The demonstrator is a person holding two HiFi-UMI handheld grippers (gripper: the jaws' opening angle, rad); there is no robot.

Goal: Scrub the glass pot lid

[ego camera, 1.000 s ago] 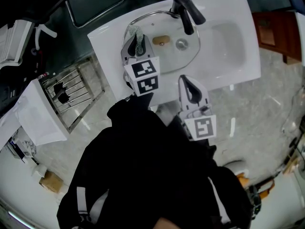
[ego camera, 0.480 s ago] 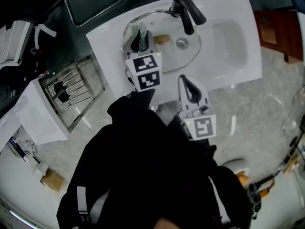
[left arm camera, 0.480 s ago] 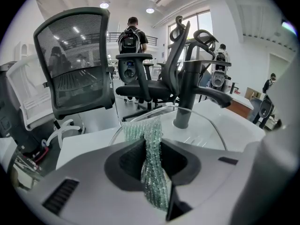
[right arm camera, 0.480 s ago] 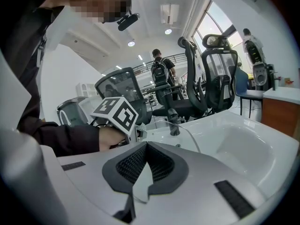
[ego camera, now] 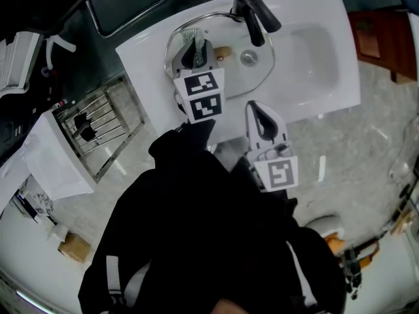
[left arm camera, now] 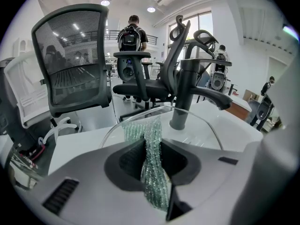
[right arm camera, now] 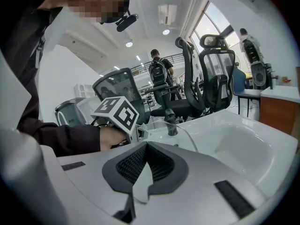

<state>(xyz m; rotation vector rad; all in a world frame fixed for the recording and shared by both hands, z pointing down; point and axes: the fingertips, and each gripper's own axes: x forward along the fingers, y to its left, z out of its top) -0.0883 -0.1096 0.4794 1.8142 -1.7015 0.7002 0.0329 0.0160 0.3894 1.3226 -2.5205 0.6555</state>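
You hold two hand-held grippers, each with one marker cube. Your left hand-held gripper [ego camera: 193,53] sits in the upper centre of the head view, clenched on one green mesh scrubber [ego camera: 190,40]. In the left gripper view the jaws pinch the scrubber [left arm camera: 151,146] between them, and it stands up past the tips.

There is one glass lid [ego camera: 256,77]. It lies on the white sink [ego camera: 321,57] at the top of the head view, to the left of the deeper basin, with its far edge under the one dark faucet [ego camera: 253,10]. The scrubber is at the lid's left rim. In the left gripper view that rim [left arm camera: 193,114] arcs just beyond the scrubber, with the faucet [left arm camera: 186,95] rising behind it.

Your right hand-held gripper [ego camera: 260,118] is lower in the head view, right of centre, over the sink's near edge. It is just short of the lid and apart from it. In the right gripper view its jaws [right arm camera: 142,171] are pressed together with nothing between them, and your left hand [right arm camera: 112,137] and its cube show at the middle left.

One wire rack [ego camera: 105,128] stands at the middle left of the head view, well apart from the sink.
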